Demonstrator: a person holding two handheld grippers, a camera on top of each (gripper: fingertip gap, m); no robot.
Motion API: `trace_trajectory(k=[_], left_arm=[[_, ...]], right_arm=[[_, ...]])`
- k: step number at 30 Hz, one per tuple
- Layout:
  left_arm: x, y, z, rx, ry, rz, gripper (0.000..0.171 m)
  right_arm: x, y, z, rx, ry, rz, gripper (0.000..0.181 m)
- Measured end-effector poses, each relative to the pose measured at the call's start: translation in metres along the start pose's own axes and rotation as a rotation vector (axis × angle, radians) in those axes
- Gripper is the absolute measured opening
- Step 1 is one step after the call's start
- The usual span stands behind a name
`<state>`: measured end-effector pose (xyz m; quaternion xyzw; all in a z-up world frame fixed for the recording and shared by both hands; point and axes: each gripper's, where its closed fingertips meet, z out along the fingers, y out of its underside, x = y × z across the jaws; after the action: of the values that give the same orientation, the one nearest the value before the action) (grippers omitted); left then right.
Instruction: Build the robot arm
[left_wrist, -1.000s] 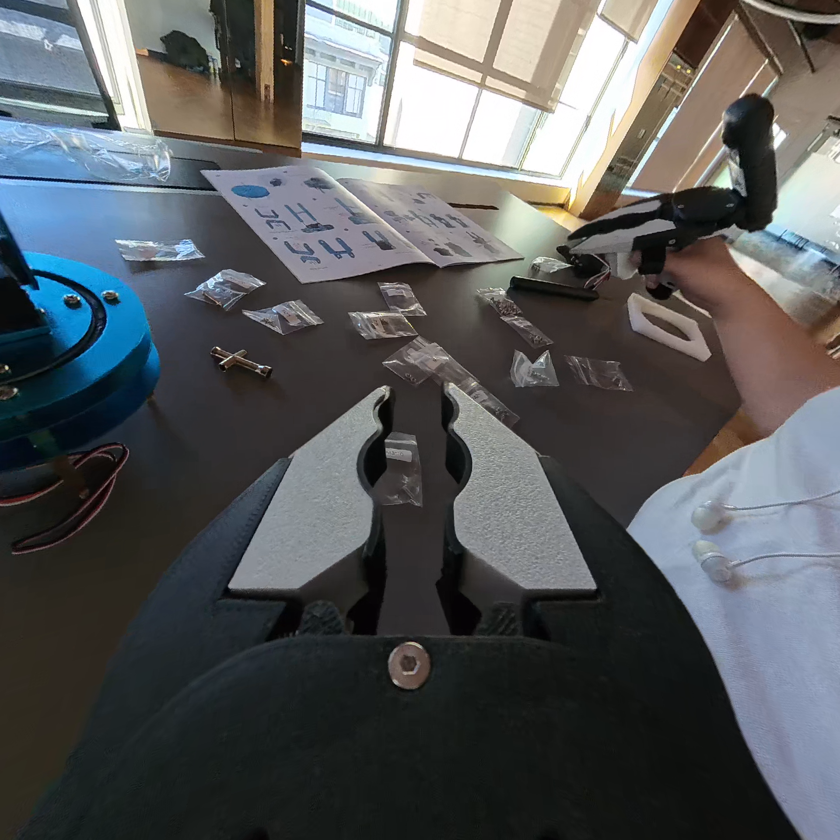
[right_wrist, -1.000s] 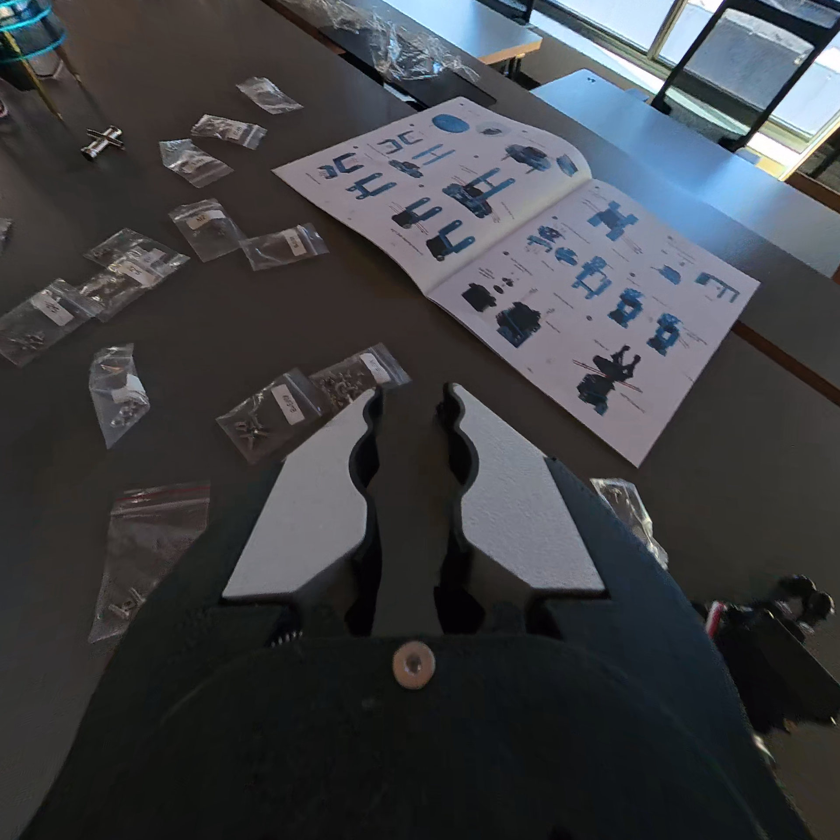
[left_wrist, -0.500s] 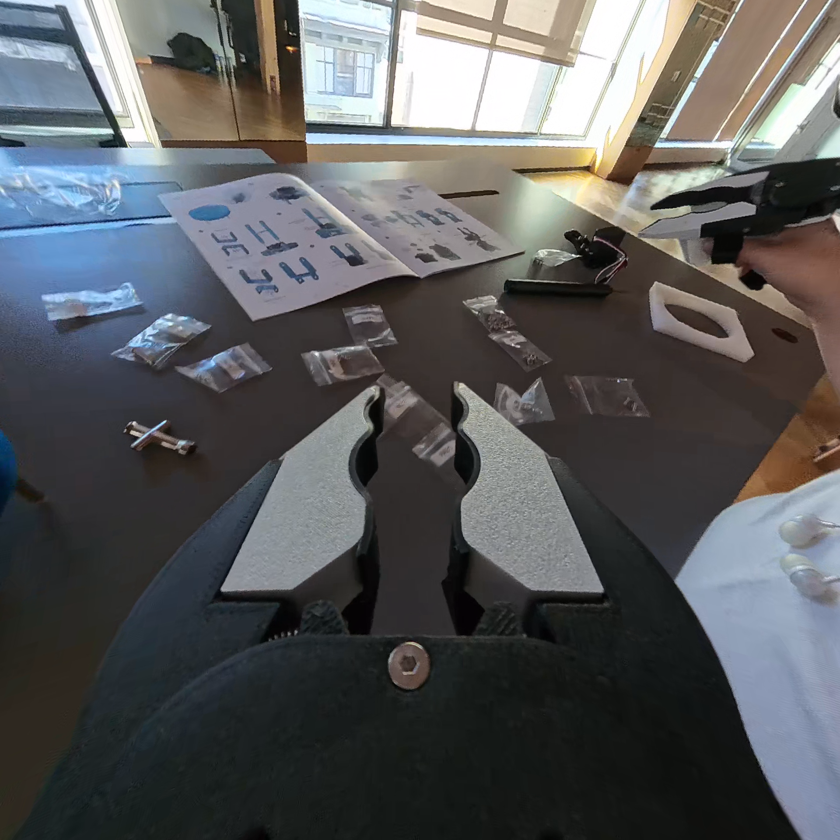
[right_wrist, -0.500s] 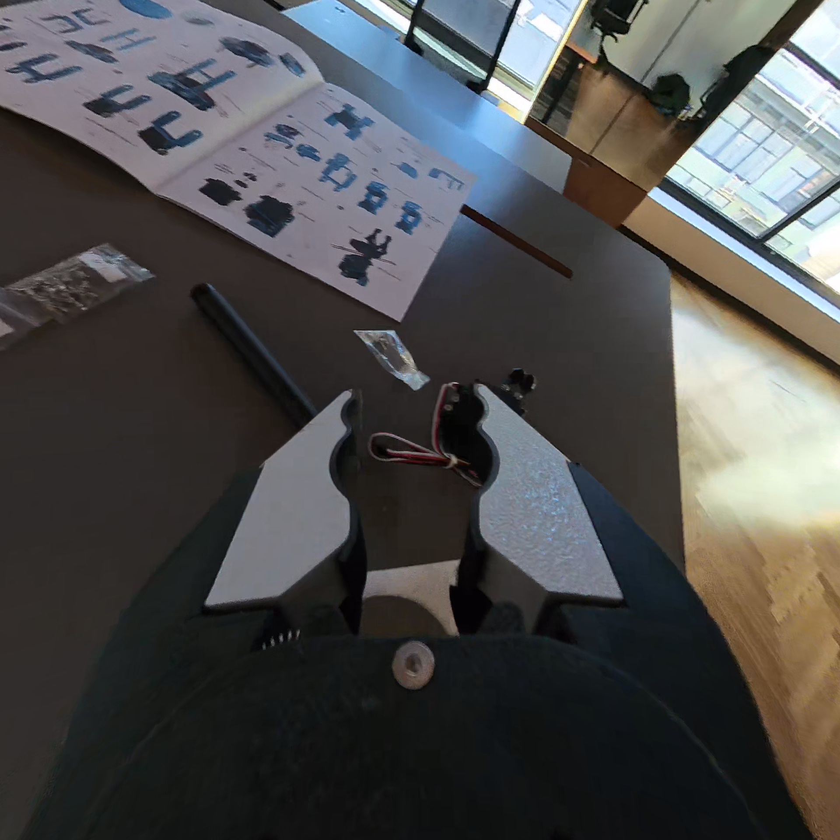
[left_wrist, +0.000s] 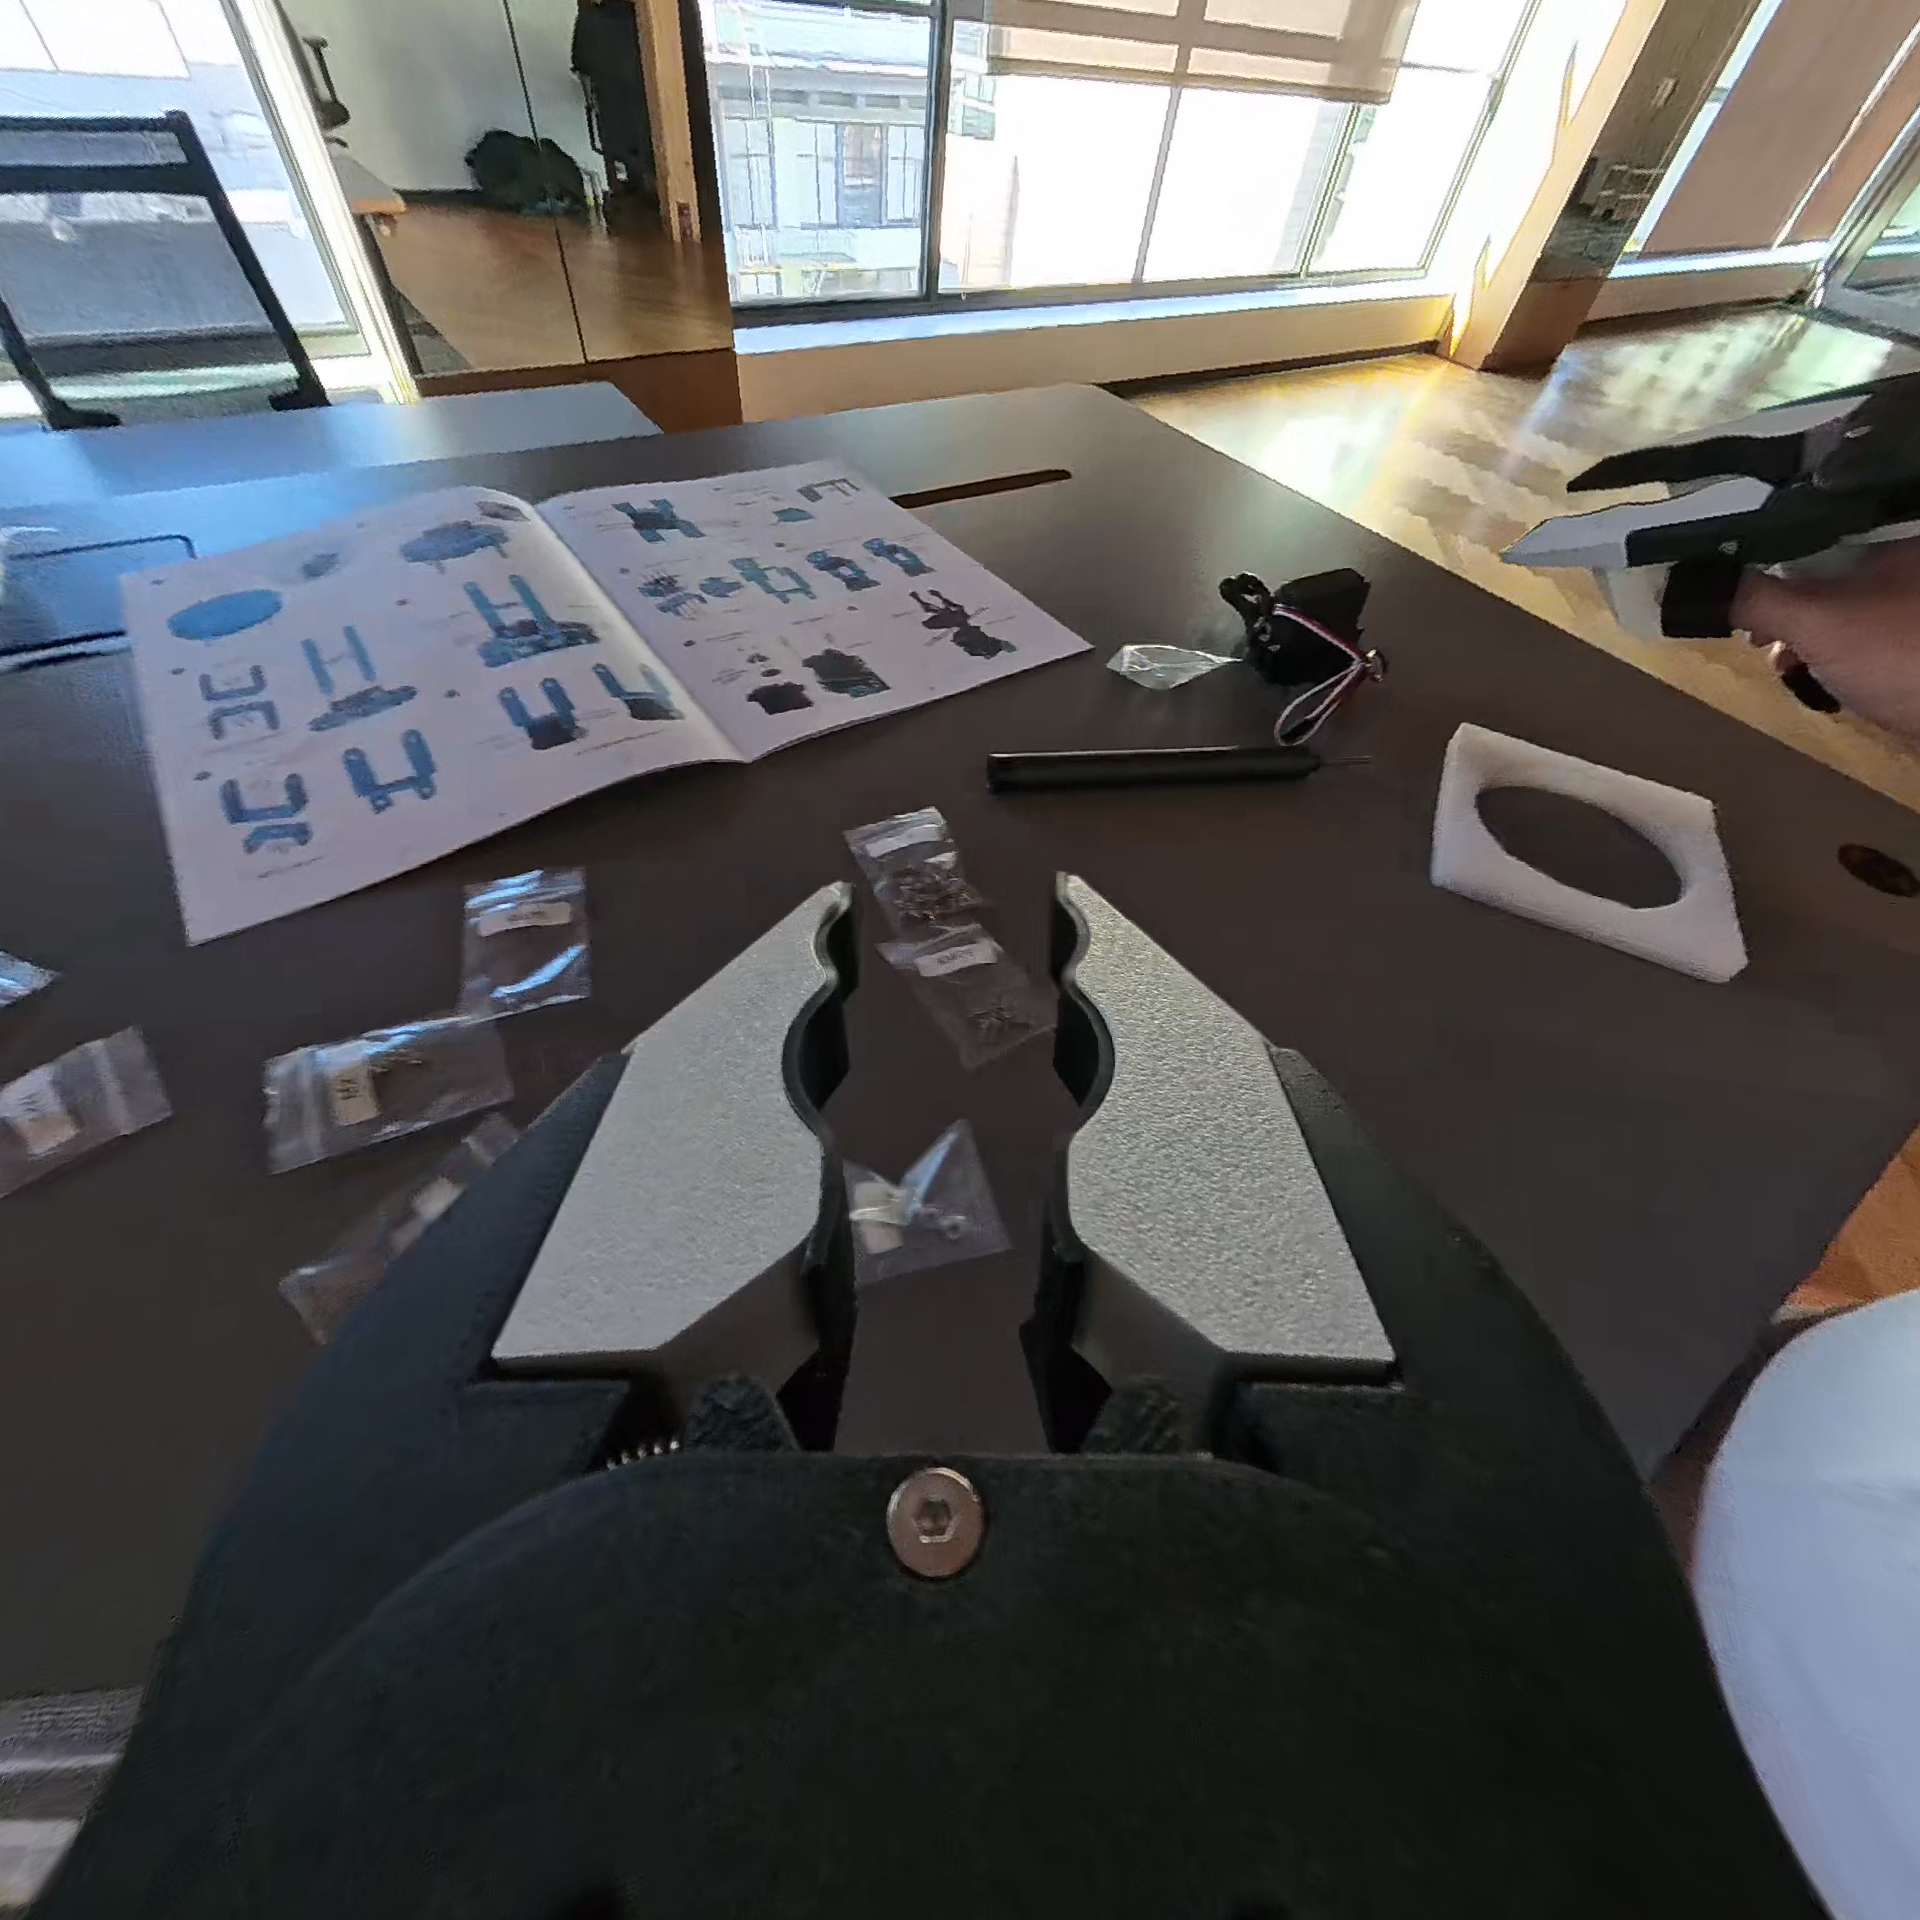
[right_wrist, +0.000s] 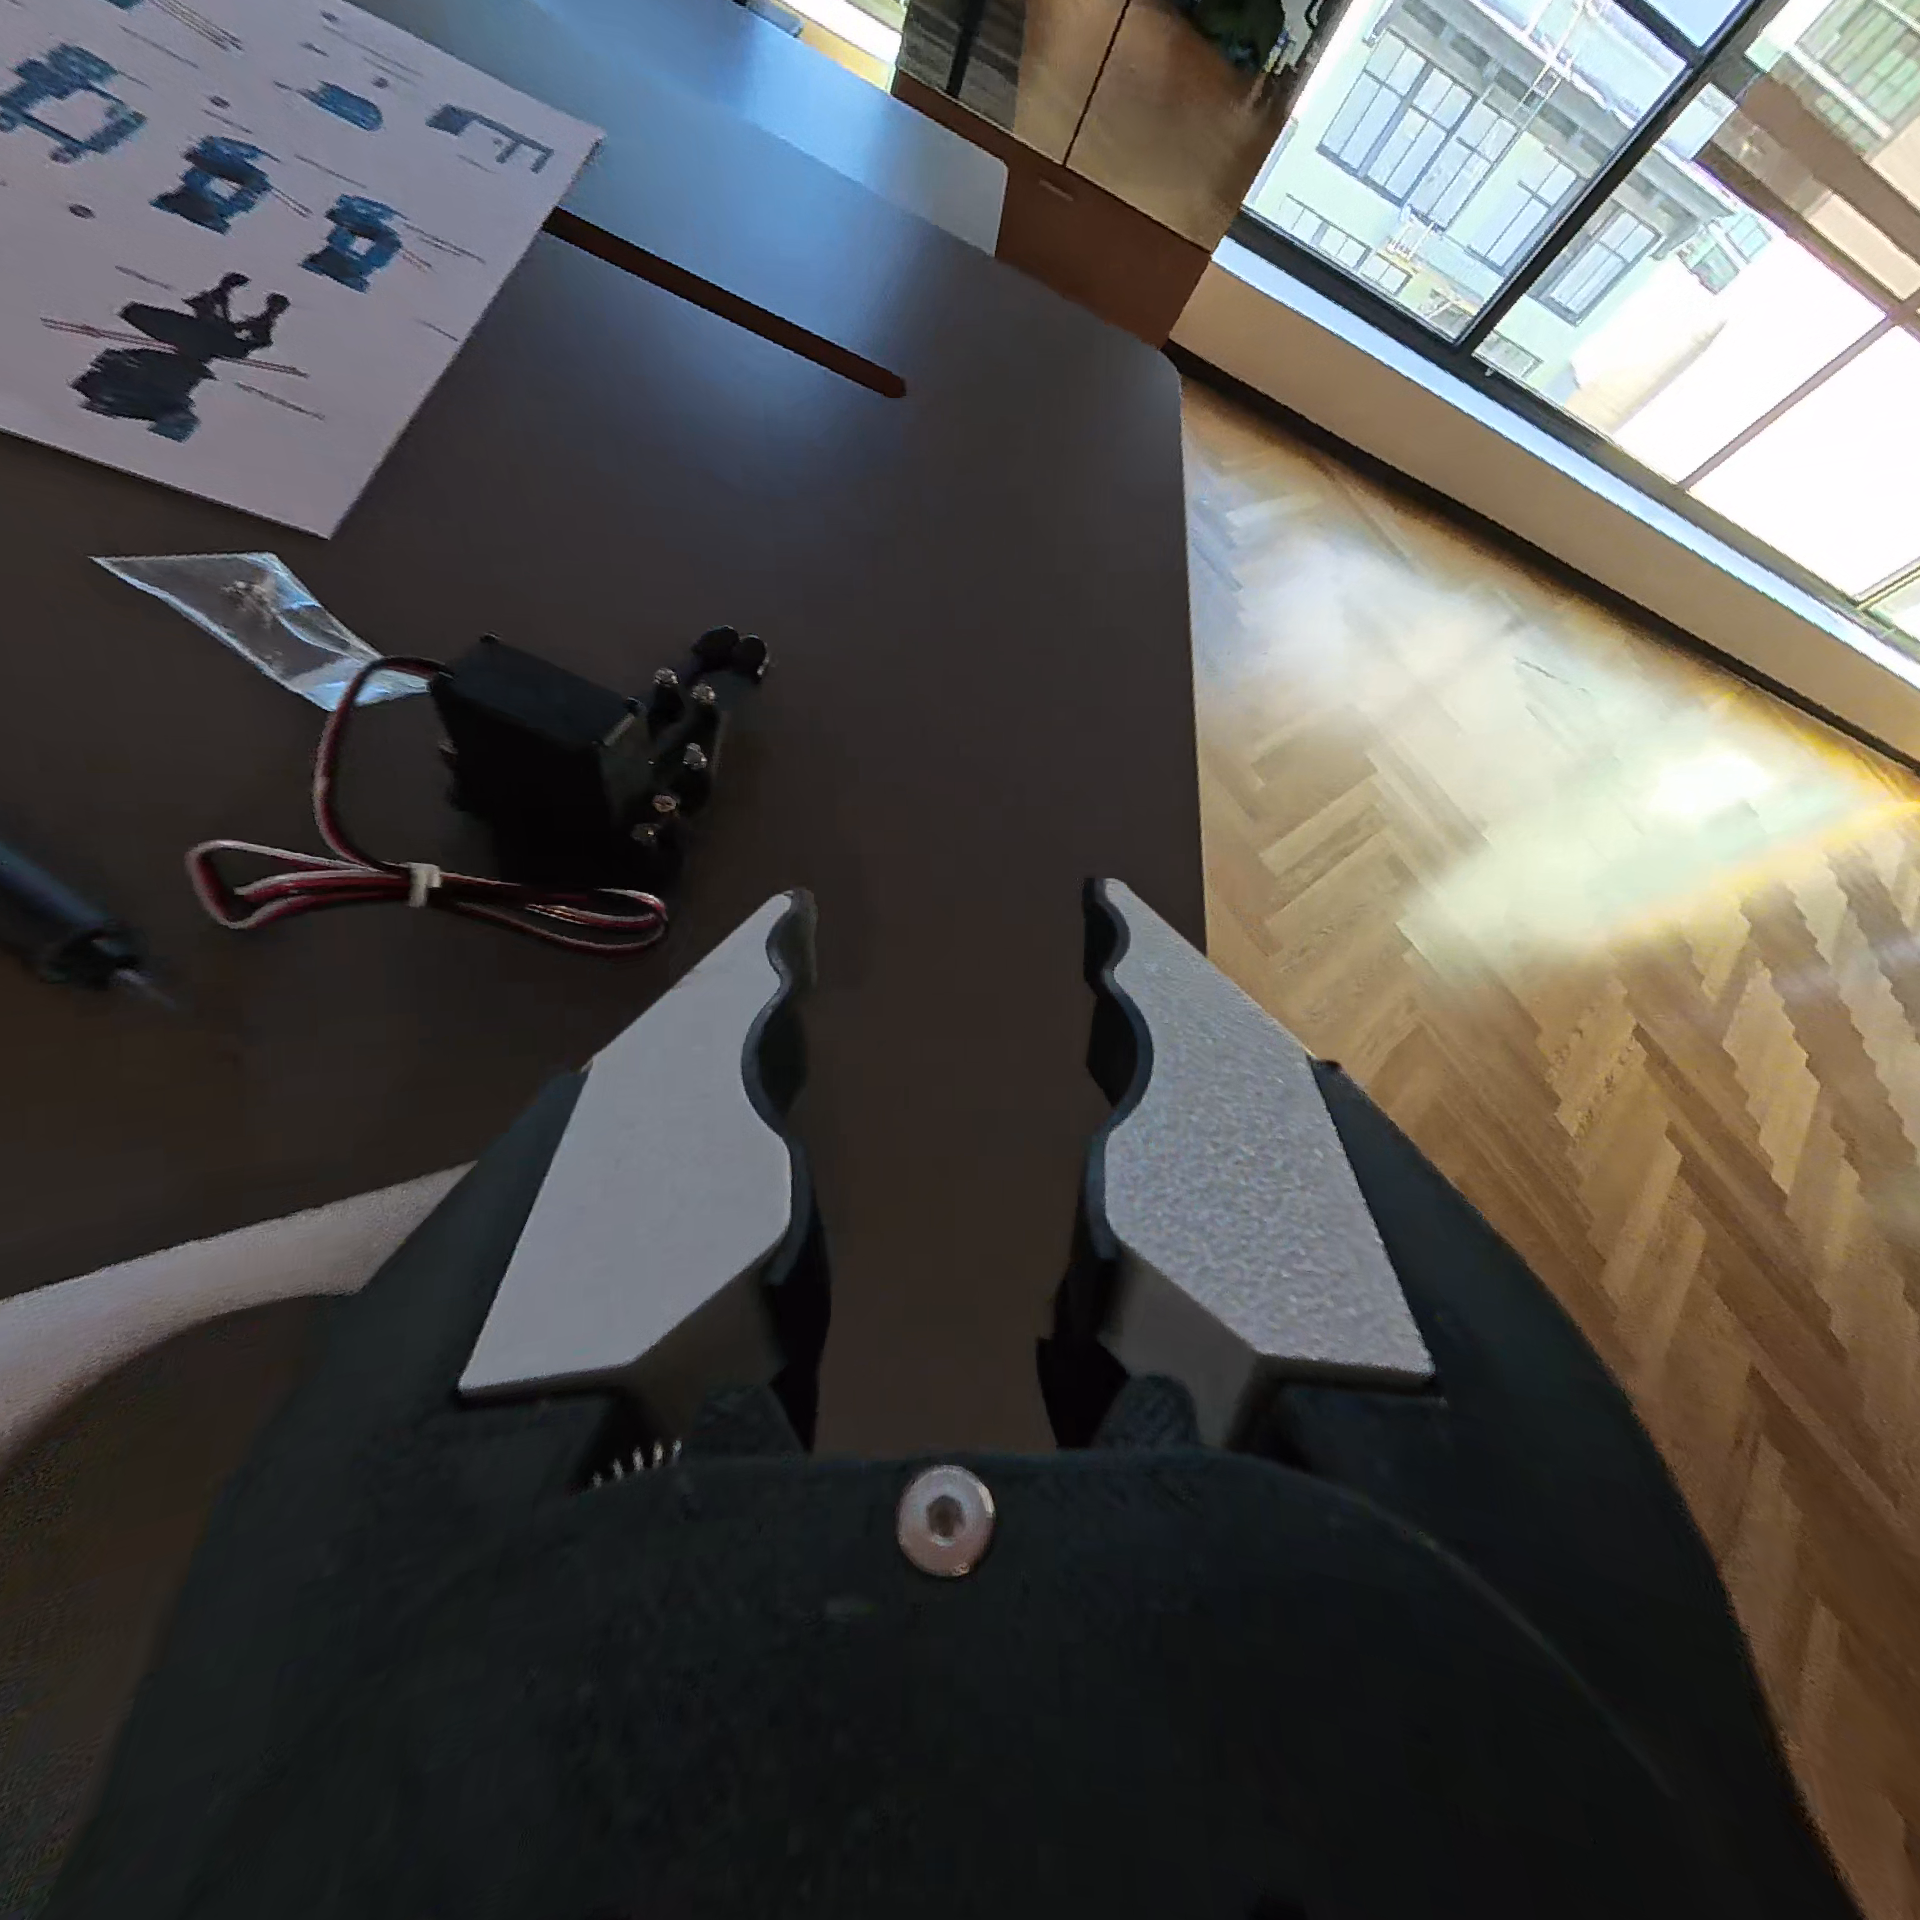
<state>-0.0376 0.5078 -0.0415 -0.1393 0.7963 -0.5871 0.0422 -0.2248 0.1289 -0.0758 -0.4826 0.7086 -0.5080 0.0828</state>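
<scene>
My left gripper (left_wrist: 951, 899) is open and empty above the dark table (left_wrist: 1351, 1091). Small clear bags of screws (left_wrist: 940, 940) lie under and ahead of its fingers, and one more bag (left_wrist: 920, 1205) lies between them. My right gripper (right_wrist: 940, 894) is open and empty, over the table's right edge. A black servo (right_wrist: 566, 753) with a red, white and black wire loop (right_wrist: 416, 883) lies just ahead and left of it. In the left wrist view the right gripper (left_wrist: 1590, 520) is held in a hand at the far right, above the servo (left_wrist: 1304, 623).
An open instruction booklet (left_wrist: 540, 665) lies at the back. A black screwdriver (left_wrist: 1143, 767) and a white foam frame (left_wrist: 1590, 847) lie to the right. Several more clear bags (left_wrist: 384, 1081) lie at the left. A wooden floor (right_wrist: 1558, 831) lies beyond the table's right edge. Across from one pair of fingers to the other is roughly 45 cm.
Both grippers swung to the right. The left one left the blue base and the metal cross wrench out of view. The right one moved from over the booklet to the servo and opened wider.
</scene>
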Motion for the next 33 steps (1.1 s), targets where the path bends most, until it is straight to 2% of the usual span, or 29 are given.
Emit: trace_trajectory(k=[4, 12, 15, 17, 19, 22, 27, 33], left_arm=[[0.014, 0.011, 0.000, -0.048, -0.024, -0.024, 0.038], [0.000, 0.006, -0.022, -0.051, -0.161, -0.042, 0.040], [-0.028, 0.013, -0.030, -0.115, -0.330, -0.001, 0.045], [-0.059, 0.015, -0.037, -0.230, -0.504, 0.049, 0.047], [-0.087, 0.008, -0.047, -0.323, -0.689, 0.146, 0.053], [-0.106, -0.008, -0.058, -0.353, -0.869, 0.257, 0.053], [-0.107, -0.010, -0.060, -0.340, -0.916, 0.240, 0.060], [-0.106, -0.010, -0.057, -0.341, -0.917, 0.239, 0.061]], right_arm=[[0.007, 0.007, 0.007, 0.004, -0.011, 0.001, 0.051], [-0.008, 0.014, 0.026, -0.003, -0.069, -0.014, 0.054], [-0.017, 0.008, 0.029, 0.019, -0.098, -0.037, 0.055], [-0.026, 0.002, 0.030, 0.041, -0.131, -0.032, 0.055], [-0.036, -0.002, 0.030, 0.052, -0.157, -0.053, 0.055], [-0.048, -0.009, 0.029, 0.067, -0.182, -0.097, 0.055], [-0.060, -0.019, 0.021, 0.095, -0.203, -0.134, 0.055], [-0.054, -0.010, 0.017, 0.084, -0.203, -0.136, 0.055]])
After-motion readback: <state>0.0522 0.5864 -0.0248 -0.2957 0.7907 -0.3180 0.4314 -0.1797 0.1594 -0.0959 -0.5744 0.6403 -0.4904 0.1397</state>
